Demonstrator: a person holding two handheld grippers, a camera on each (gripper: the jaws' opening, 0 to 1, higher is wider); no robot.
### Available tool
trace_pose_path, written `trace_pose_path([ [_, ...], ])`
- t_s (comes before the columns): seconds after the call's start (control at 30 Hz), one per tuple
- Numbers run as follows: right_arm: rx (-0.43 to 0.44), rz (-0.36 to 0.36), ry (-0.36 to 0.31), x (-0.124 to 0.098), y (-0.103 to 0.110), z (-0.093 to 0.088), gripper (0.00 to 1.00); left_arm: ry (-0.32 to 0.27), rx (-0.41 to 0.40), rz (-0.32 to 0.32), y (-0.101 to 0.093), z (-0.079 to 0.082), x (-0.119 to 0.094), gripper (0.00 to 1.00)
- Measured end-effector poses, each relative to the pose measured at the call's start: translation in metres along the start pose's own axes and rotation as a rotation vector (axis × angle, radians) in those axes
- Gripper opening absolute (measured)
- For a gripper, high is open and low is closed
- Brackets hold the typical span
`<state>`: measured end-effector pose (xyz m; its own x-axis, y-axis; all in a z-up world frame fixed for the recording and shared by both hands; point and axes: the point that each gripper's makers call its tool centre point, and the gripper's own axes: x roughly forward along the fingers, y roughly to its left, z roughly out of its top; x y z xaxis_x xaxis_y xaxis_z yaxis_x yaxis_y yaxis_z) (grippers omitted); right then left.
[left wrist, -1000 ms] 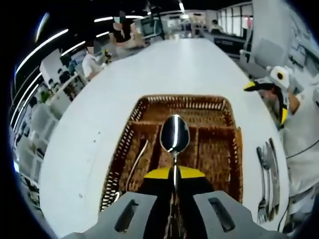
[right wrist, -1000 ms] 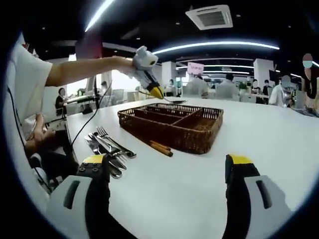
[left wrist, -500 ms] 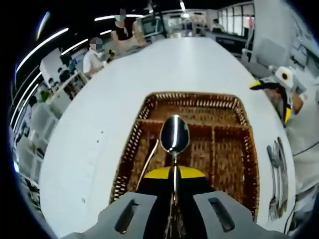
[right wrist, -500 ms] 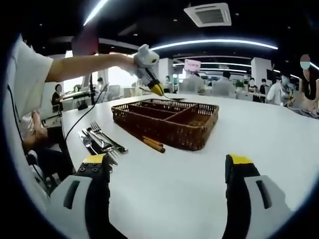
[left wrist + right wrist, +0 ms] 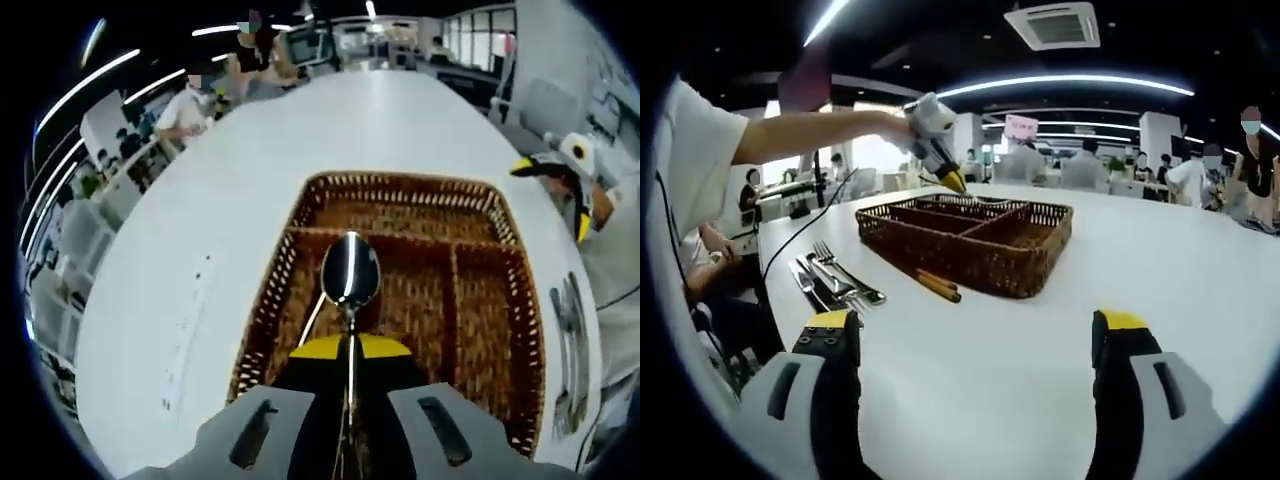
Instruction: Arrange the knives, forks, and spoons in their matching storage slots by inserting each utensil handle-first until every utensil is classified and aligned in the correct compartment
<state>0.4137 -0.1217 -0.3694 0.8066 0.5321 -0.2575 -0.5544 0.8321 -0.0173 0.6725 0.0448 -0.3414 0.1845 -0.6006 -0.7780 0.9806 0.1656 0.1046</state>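
Left tongs (image 5: pixel 349 420) are closed on the handle of a spoon (image 5: pixel 349 272), holding it above the wicker cutlery tray (image 5: pixel 300 205) on the white tabletop (image 5: pixel 200 240). Its long axis runs straight ahead along the jaws, bowl leading and handle back in the grip, so it likely needs turning for a handle-first insertion. Polished metal, it is probably stiff, light and slippery, best pinched mid-handle. Another utensil (image 5: pixel 312 318) lies slanted in the tray's compartment below. Right tongs (image 5: pixel 975 345) hang open and empty over the tabletop. Forks and knives (image 5: pixel 832 279) lie loose left of the tray, and what look like wooden chopsticks (image 5: pixel 937 286) rest just beside its wall.
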Motion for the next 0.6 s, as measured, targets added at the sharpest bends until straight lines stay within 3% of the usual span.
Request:
trace_pose_path([
  [0.6,0.013,-0.008,0.007,0.001,-0.006,-0.002,1.0,0.0,-0.025,-0.015,0.016,0.0,0.017,0.03],
])
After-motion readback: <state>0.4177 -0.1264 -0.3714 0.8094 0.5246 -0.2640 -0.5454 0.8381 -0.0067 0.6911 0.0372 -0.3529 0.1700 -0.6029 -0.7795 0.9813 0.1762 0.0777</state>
